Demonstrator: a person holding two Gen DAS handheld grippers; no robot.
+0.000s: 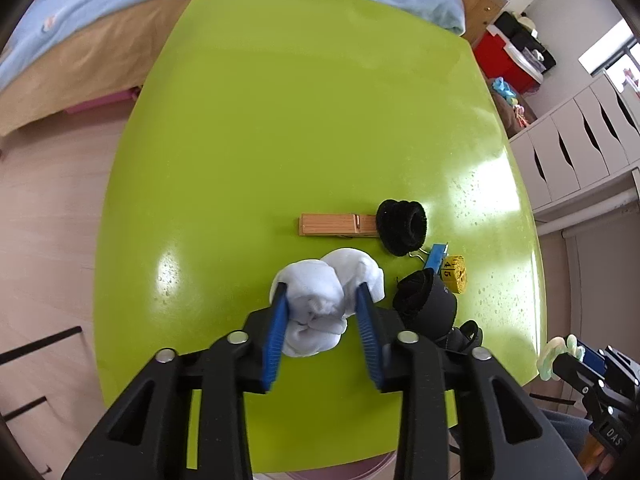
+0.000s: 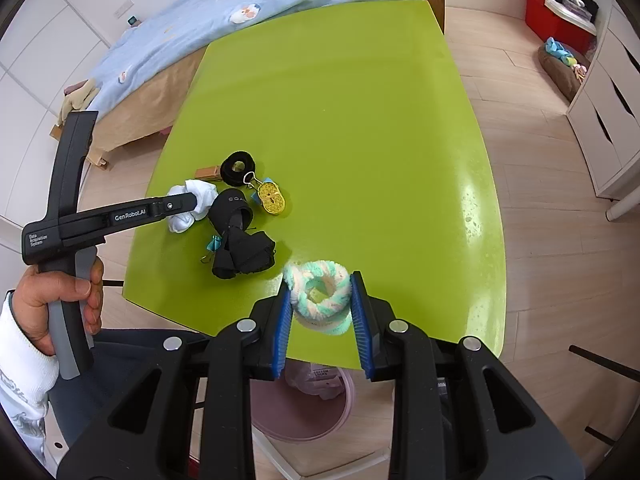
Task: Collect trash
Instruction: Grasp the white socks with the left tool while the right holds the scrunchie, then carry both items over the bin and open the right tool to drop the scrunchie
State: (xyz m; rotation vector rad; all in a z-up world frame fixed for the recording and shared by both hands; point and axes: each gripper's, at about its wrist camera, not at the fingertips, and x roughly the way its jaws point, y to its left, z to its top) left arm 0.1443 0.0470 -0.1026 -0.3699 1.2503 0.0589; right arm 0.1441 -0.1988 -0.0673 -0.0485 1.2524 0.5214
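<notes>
My left gripper [image 1: 322, 294] is shut on a white sock bundle [image 1: 320, 304] just above the green table [image 1: 280, 100]; the bundle also shows in the right wrist view [image 2: 202, 198]. My right gripper [image 2: 322, 284] is shut on a fluffy mint, cream and pink scrunchie [image 2: 320, 298], held over the table's near edge [image 2: 400, 160]. A pink bin [image 2: 304, 412] with a plastic bag inside stands on the floor below that edge.
On the table lie a wooden clothespin [image 1: 338, 225], a black scrunchie [image 1: 402, 226], a black sock roll [image 1: 428, 304], a blue binder clip [image 1: 436, 256], a yellow tape measure [image 1: 456, 274] and black fabric [image 2: 244, 256]. A bed [image 2: 200, 20] stands behind.
</notes>
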